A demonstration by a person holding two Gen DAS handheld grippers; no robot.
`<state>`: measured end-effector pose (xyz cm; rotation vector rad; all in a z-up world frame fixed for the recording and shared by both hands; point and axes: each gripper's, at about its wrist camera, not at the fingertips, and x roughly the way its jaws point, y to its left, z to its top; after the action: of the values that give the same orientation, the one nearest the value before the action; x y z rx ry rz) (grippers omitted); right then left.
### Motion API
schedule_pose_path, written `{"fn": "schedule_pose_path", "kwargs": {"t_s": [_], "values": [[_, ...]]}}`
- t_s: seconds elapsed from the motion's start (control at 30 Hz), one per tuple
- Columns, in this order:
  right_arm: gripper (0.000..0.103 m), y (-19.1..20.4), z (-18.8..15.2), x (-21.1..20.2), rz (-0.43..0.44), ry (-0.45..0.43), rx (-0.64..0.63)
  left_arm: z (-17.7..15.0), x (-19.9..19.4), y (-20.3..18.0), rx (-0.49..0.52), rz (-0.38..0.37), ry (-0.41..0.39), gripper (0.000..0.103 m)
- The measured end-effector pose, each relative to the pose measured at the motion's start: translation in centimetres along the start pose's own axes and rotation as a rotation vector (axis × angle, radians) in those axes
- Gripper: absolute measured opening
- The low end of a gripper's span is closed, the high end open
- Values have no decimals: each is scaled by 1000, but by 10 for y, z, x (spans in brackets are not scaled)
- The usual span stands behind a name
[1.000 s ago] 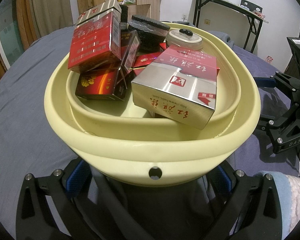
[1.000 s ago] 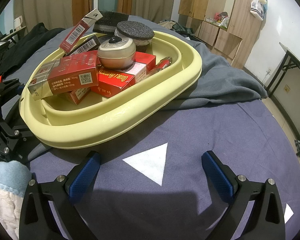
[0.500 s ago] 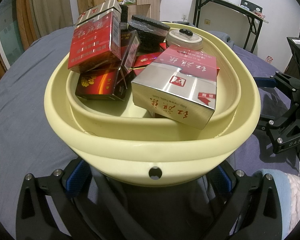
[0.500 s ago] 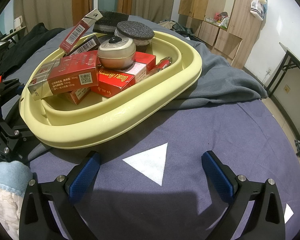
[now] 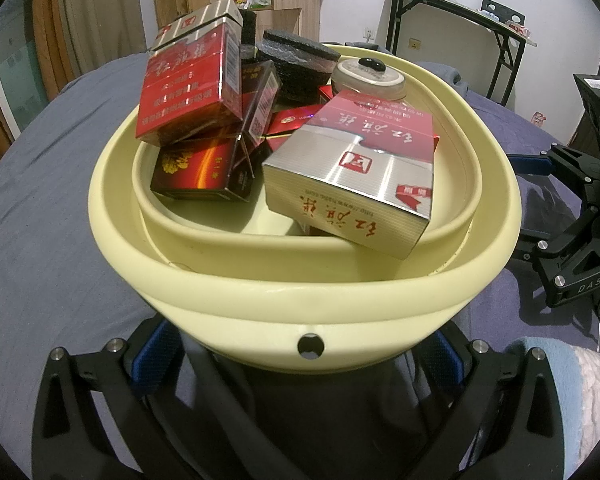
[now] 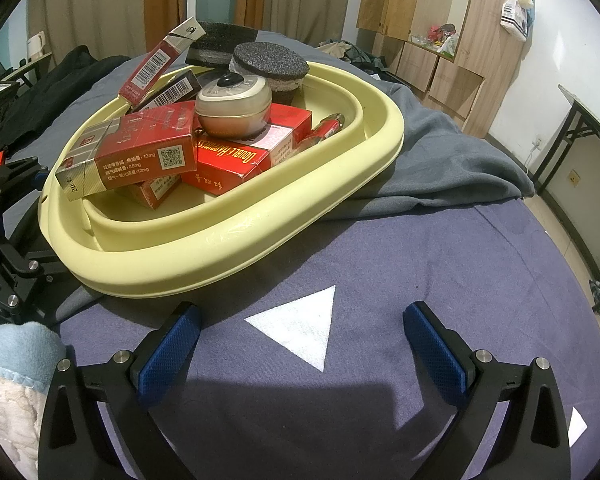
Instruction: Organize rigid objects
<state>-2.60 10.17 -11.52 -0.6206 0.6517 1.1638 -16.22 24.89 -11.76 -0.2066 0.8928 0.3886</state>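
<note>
A pale yellow basin (image 5: 260, 280) (image 6: 220, 240) sits on a blue-grey cloth, piled with rigid items. A silver-and-red cigarette box (image 5: 352, 184) lies at its front, a red box (image 5: 188, 92) leans at the left over a dark red box (image 5: 200, 172). Behind them are a round cream jar (image 5: 370, 76) (image 6: 234, 106) and a black sponge disc (image 5: 296, 64) (image 6: 268, 62). My left gripper (image 5: 300, 360) is open, its blue pads (image 5: 156, 356) spread wide under the basin's near rim. My right gripper (image 6: 304, 344) is open and holds nothing, beside the basin.
A white triangle mark (image 6: 300, 328) lies on the cloth between the right fingers. A crumpled grey cloth (image 6: 440, 160) lies behind the basin. A black-framed table (image 5: 452, 20) and wooden cabinets (image 6: 440, 40) stand at the walls. A light blue sleeve (image 6: 12, 352) shows at the left.
</note>
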Motion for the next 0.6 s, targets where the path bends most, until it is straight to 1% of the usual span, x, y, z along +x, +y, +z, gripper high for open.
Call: {"fn": "schedule_pose_path", "kwargs": {"t_s": [0.1,0.13,0.23,0.3,0.33,0.37,0.53,0.57,0.6], "values": [[103,0,0,0,0,0,0,-1,-1,0,0,0,0,103],[103,-7,1,2,0,0,0,-1,0,0,0,0,0,103],[103,-1,0,0,0,0,0,-1,-1,0,0,0,0,103],[103,-5,1,1,1,0,0,0,0,0,0,0,0,103],[103,1,0,0,0,0,0,-1,-1,0,0,0,0,103],[103,-6,1,2,0,0,0,-1,-1,0,0,0,0,103],[103,-2,0,1,0,0,0,-1,-1,0,0,0,0,103],[103,-9,1,3,0,0,0,-1,-1,0,0,0,0,103],[103,-2,0,1,0,0,0,-1,-1,0,0,0,0,103]]}}
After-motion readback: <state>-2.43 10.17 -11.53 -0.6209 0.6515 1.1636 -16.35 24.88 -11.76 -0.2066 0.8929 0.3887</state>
